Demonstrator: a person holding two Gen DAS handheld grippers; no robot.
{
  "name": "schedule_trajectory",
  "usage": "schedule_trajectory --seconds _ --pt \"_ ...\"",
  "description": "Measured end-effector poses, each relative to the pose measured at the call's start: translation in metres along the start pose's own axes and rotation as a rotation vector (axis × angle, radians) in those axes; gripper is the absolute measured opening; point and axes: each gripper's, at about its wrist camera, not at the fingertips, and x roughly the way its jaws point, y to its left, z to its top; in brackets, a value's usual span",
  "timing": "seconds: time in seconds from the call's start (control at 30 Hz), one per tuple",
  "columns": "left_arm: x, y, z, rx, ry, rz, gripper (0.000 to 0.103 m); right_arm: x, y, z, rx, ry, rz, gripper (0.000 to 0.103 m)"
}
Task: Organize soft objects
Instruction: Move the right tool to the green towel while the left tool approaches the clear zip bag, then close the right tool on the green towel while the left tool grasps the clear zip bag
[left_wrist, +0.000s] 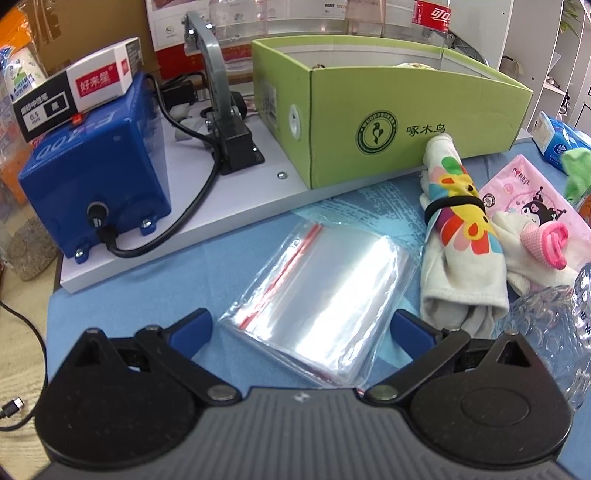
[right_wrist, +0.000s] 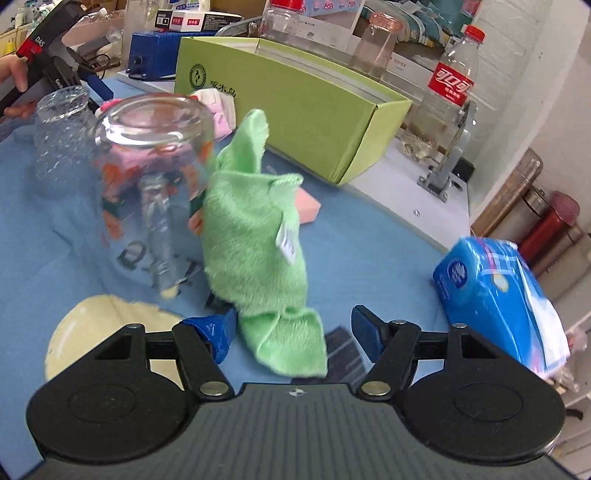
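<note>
Clear zip bags (left_wrist: 314, 295), one stack, on blue cloth between wide-spread left gripper (left_wrist: 301, 330) fingers, untouched; one flowered rolled cloth (left_wrist: 460, 236) beside one green box (left_wrist: 388, 122), seen only from left wrist. Green fuzzy towel (right_wrist: 255, 236), one, between parted right gripper (right_wrist: 291, 334) fingers, contact unclear; two upturned glasses (right_wrist: 155, 177) and one blue tissue pack (right_wrist: 495, 295), seen from right wrist.

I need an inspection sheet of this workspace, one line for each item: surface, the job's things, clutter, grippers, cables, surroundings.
Surface: blue cloth over the table, with a white board at the back.
Job's things: green towel bunched up between the right fingers; flowered cloth roll with a black band; pink sock; green box open.
Clutter: zip bags, two upturned glasses, tissue pack, blue machine.
Grippers: left hand-held gripper open over the zip bags; right hand-held gripper open around the towel's lower end.
Cables: black cable from the machine.
Surroundings: bottle, shelves.
</note>
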Motion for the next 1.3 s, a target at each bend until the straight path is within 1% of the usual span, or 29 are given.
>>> schedule_trajectory --seconds 0.2,0.37,0.43,0.5,0.6,0.63,0.67,0.7,0.77,0.8,0.9,1.0,1.03,1.13,1.2,1.3 --pt "0.0 0.0 -0.001 0.011 -0.017 -0.009 0.102 0.015 -0.01 0.008 -0.044 -0.058 0.093 0.054" --pt "-0.001 0.001 -0.001 0.014 -0.017 -0.012 0.102 0.016 -0.017 0.01 -0.068 -0.073 0.147 0.054" --pt "-0.001 0.001 -0.001 0.014 -0.019 -0.012 0.102 0.016 -0.028 0.011 -0.02 -0.089 0.166 0.054" --pt "-0.001 0.001 -0.001 0.013 -0.021 -0.011 0.102 0.018 -0.044 0.011 0.097 -0.114 0.184 0.054" --pt "-0.001 0.001 -0.002 0.012 -0.022 -0.01 0.102 0.025 -0.06 0.006 0.264 -0.119 0.239 0.054" --pt "0.0 0.001 -0.002 0.012 -0.021 -0.01 0.102 0.027 -0.061 0.004 0.293 -0.112 0.271 0.054" --pt "0.0 0.001 -0.002 0.013 -0.02 -0.011 0.102 0.028 -0.058 0.002 0.294 -0.105 0.29 0.054" --pt "0.0 0.001 -0.001 0.015 -0.018 -0.013 0.102 0.026 -0.054 0.003 0.267 -0.106 0.286 0.054" --pt "0.0 0.001 0.0 0.019 -0.018 -0.016 0.102 0.022 -0.047 0.007 0.208 -0.122 0.25 0.054" --pt "0.0 0.001 0.0 0.019 -0.019 -0.016 0.102 0.023 -0.047 0.011 0.197 -0.126 0.25 0.054" --pt "0.0 0.001 -0.001 0.02 -0.026 -0.016 0.102 0.031 -0.053 0.02 0.214 -0.112 0.285 0.055" --pt "0.0 0.002 -0.002 0.026 -0.037 -0.02 0.102 0.045 -0.051 0.02 0.217 -0.069 0.31 0.056" --pt "0.0 0.002 -0.003 0.027 -0.04 -0.021 0.102 0.048 -0.049 0.018 0.219 -0.072 0.317 0.057" --pt "0.0 0.002 -0.003 0.032 -0.046 -0.025 0.102 0.048 -0.041 0.015 0.181 -0.113 0.279 0.058" --pt "-0.001 0.002 -0.003 0.032 -0.046 -0.026 0.102 0.048 -0.037 0.014 0.189 -0.124 0.252 0.059" --pt "-0.001 0.003 -0.003 0.035 -0.049 -0.029 0.102 0.048 -0.036 0.016 0.187 -0.114 0.233 0.06"
